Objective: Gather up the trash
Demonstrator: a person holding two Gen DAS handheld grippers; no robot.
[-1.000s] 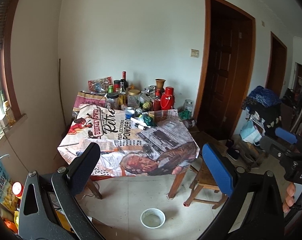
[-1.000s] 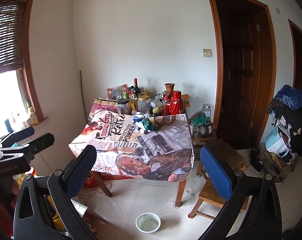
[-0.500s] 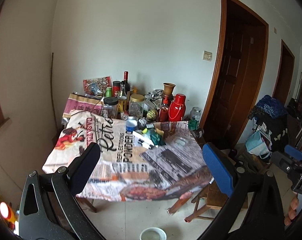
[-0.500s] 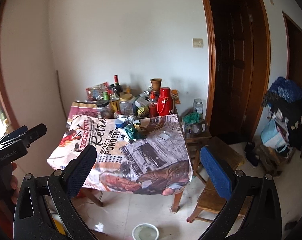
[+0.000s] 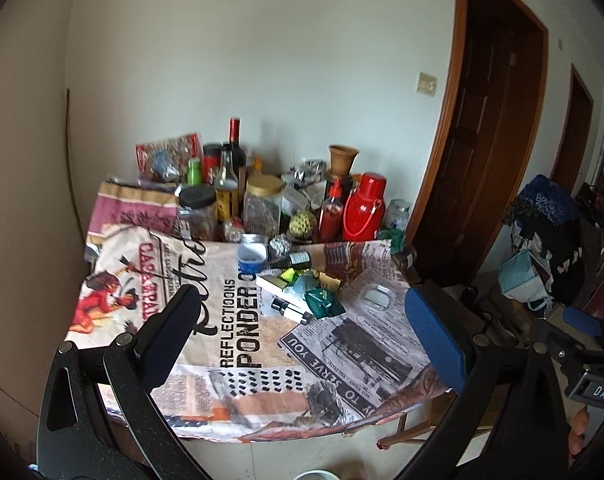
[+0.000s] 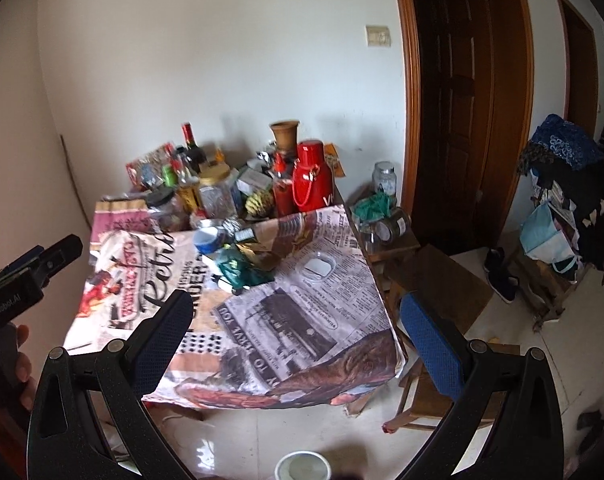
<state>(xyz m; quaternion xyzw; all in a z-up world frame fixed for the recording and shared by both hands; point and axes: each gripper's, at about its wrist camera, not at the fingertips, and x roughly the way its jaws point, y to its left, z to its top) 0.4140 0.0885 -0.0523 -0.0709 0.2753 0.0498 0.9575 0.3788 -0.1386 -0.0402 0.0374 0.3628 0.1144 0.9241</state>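
A small pile of trash lies mid-table: a crumpled green wrapper (image 5: 321,305) (image 6: 238,270), a yellow-green wrapper (image 5: 288,275), a white box (image 5: 276,284), a small tube (image 5: 292,312), a clear plastic lid (image 5: 376,295) (image 6: 320,266) and a blue cup (image 5: 251,258) (image 6: 208,239). My left gripper (image 5: 302,346) is open and empty, above the table's near edge, short of the pile. My right gripper (image 6: 298,340) is open and empty, over the near right part of the table. Each gripper shows at the edge of the other's view.
The table (image 5: 238,368) wears a printed newspaper-style cloth. Jars, bottles, a red thermos (image 5: 364,208) and a clay pot crowd its back edge. A wooden stool (image 6: 442,280) stands to the right, dark doors behind it. A white bowl (image 6: 302,466) sits on the floor.
Both grippers have moved forward toward the table and tilted down; the table and trash pile loom larger. Both stay open and empty.
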